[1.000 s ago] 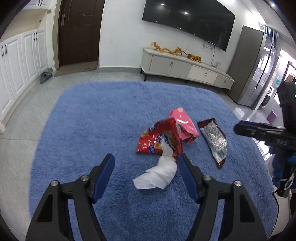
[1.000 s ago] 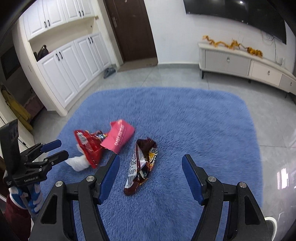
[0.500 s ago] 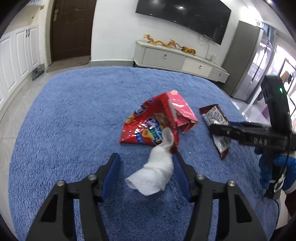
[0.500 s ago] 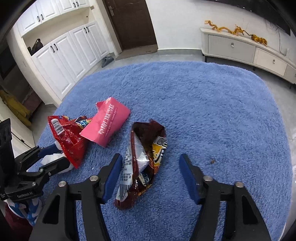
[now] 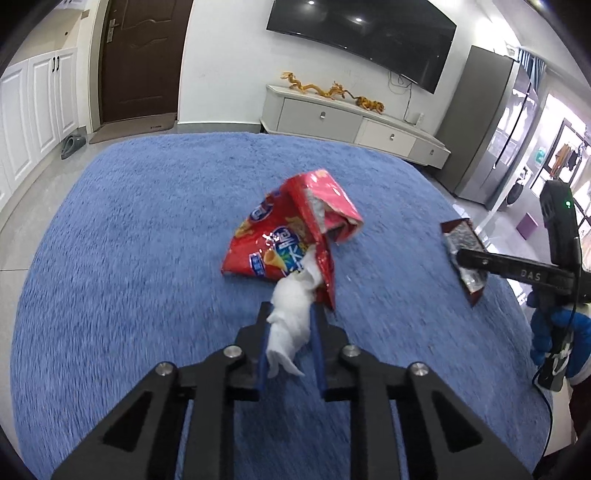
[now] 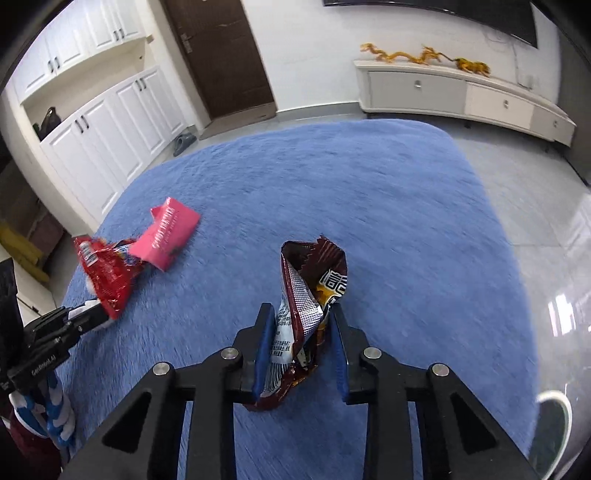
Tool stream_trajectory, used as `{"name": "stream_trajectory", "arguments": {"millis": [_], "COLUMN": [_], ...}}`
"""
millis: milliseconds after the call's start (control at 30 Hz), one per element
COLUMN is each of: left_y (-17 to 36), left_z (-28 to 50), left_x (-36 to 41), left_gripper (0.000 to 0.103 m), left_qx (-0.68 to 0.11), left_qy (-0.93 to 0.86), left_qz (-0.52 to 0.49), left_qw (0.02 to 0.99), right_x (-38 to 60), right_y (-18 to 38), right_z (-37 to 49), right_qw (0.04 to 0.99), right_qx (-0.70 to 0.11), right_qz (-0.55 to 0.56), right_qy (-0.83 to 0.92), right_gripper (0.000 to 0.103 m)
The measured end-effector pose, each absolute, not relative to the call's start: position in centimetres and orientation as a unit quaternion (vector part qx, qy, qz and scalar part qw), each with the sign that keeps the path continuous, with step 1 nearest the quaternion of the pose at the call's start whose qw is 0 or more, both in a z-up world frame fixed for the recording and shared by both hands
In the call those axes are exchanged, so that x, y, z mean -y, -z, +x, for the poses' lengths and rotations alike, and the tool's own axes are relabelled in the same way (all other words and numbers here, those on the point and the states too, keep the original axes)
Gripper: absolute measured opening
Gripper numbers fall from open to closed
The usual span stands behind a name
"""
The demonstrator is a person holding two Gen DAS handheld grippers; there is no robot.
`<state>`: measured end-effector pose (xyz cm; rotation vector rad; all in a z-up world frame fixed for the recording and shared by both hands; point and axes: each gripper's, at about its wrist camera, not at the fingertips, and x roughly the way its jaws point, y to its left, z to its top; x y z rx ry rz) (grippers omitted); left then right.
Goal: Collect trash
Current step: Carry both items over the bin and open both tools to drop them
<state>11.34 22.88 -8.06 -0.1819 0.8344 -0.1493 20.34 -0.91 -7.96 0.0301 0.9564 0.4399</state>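
Note:
My left gripper [image 5: 290, 317] is shut on a crumpled white tissue [image 5: 291, 317] low over the blue rug [image 5: 129, 240]. A red snack bag [image 5: 273, 243] lies just beyond it, touching the tissue, with a pink packet [image 5: 328, 199] at its far end. My right gripper [image 6: 303, 325] is shut on a dark brown snack wrapper [image 6: 306, 306], which stands up between the fingers. In the right wrist view the red bag [image 6: 109, 273] and the pink packet [image 6: 170, 232] lie to the left, by the left gripper [image 6: 88, 314]. The brown wrapper also shows at right in the left wrist view [image 5: 465, 251].
A white TV cabinet [image 5: 351, 122] with gold dragon figures stands against the far wall under a TV [image 5: 362, 33]. White cupboards [image 6: 96, 136] and a dark door [image 6: 221, 55] are at left. A grey fridge [image 5: 491, 129] is at right. Tiled floor surrounds the rug.
Both grippers moved down and forward and closed: the left one onto the white tissue, the right one onto the brown wrapper, which now stands crumpled upright.

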Motion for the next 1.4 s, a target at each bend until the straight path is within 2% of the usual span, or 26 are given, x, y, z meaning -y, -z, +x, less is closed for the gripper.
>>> {"name": "stream_trajectory", "arguments": {"millis": [400, 767, 1133, 1400], "left_y": [7.7, 3.5, -3.4, -4.3], "left_z": [6.1, 2.2, 3.5, 7.0], "left_x": [-22.4, -20.8, -7.7, 6.4], "left_gripper": [0.018, 0.018, 0.018, 0.018], "left_qx": [-0.443, -0.414, -0.364, -0.38], "left_qy": [0.048, 0.037, 0.158, 0.278], "left_qz": [-0.099, -0.076, 0.01, 0.044], "left_qw": [0.89, 0.906, 0.918, 0.881], "right_x": [9.8, 15.8, 22.8, 30.6], "right_y": [6.0, 5.2, 3.4, 4.9], "right_z": [12.7, 8.0, 3.2, 0.7], "right_qw": [0.882, 0.895, 0.923, 0.926], "right_qx": [-0.436, -0.412, -0.361, -0.355], "right_qz": [0.055, 0.09, 0.103, 0.126], "right_qy": [-0.171, -0.144, -0.088, -0.005], "right_gripper": [0.028, 0.028, 0.028, 0.028]}}
